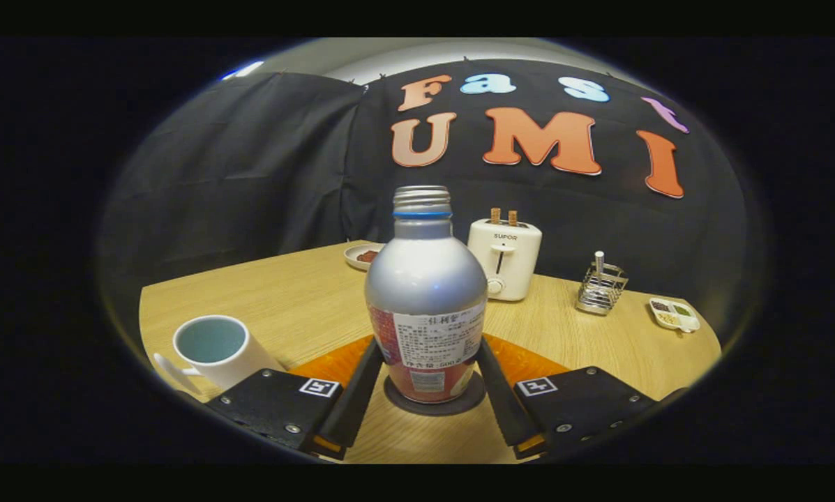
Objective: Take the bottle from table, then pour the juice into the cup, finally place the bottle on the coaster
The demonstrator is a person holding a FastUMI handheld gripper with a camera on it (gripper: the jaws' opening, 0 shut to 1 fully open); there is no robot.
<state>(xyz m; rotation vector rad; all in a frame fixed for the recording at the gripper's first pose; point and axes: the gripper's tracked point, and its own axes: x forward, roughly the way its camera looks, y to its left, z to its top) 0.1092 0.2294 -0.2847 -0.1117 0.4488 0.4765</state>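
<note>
Flanking the silver aluminium bottle [425,293] upright on its dark coaster [434,405], the tongs [427,369] touch its labelled lower body, a smooth, likely slippery, dentable wall best gripped there firmly.

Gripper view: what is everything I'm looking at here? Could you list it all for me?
bottle: one, silver with a red lower label, uncapped, upright between the fingers, standing on the coaster
coaster: one, dark and round, under the bottle
orange mat: one, behind the bottle's base
cup: one, white with a pale blue inside, left of the fingers
toaster: one, white, beyond the bottle
plate: one, white, holding something brown, left of the toaster
wire rack: one, metal, right of the toaster
small dish: one, white, compartmented, right of the rack
table: one, light wood
gripper: one, black fingers against both sides of the bottle
</note>
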